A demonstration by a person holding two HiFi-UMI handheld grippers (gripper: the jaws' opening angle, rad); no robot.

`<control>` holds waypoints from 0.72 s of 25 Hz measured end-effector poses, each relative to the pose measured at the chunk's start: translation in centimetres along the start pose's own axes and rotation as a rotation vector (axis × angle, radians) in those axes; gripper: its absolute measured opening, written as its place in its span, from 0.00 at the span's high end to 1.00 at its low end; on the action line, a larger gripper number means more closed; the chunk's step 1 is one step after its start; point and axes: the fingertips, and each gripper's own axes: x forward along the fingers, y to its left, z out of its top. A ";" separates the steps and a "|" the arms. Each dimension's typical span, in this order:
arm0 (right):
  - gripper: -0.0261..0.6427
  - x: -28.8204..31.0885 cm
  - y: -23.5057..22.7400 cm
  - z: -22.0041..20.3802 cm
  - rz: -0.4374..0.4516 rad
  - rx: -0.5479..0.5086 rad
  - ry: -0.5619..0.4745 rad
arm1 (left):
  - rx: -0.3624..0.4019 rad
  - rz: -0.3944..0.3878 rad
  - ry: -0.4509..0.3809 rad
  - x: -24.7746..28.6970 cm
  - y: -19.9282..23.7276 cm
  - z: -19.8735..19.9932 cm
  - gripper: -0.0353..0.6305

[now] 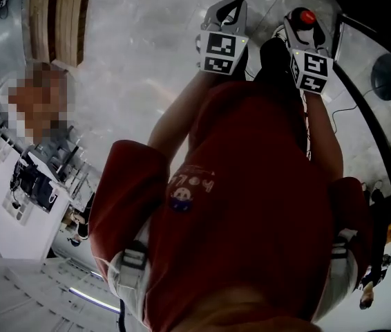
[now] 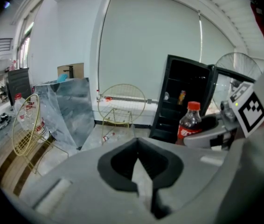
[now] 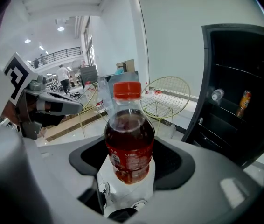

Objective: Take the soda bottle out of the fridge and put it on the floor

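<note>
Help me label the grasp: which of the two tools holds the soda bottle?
The right tool, closed around the soda bottle; the left tool has its jaws together on nothing.

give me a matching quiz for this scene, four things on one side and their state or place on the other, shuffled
1 soda bottle
2 left claw
3 fridge
4 wire chair

a open, black
b gold, on the floor
c gripped by the right claw
d shut, empty

Pairs: 1-c, 2-d, 3-a, 4-b
</note>
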 end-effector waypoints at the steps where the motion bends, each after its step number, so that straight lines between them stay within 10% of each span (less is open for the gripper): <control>1: 0.52 0.4 0.1 -0.5 0.000 0.001 0.005 | 0.000 -0.005 0.004 0.3 0.2 -0.4 0.95; 18: 0.52 15.9 -2.3 -11.2 0.031 -0.009 0.091 | -0.019 0.002 0.102 13.7 6.0 -13.5 0.95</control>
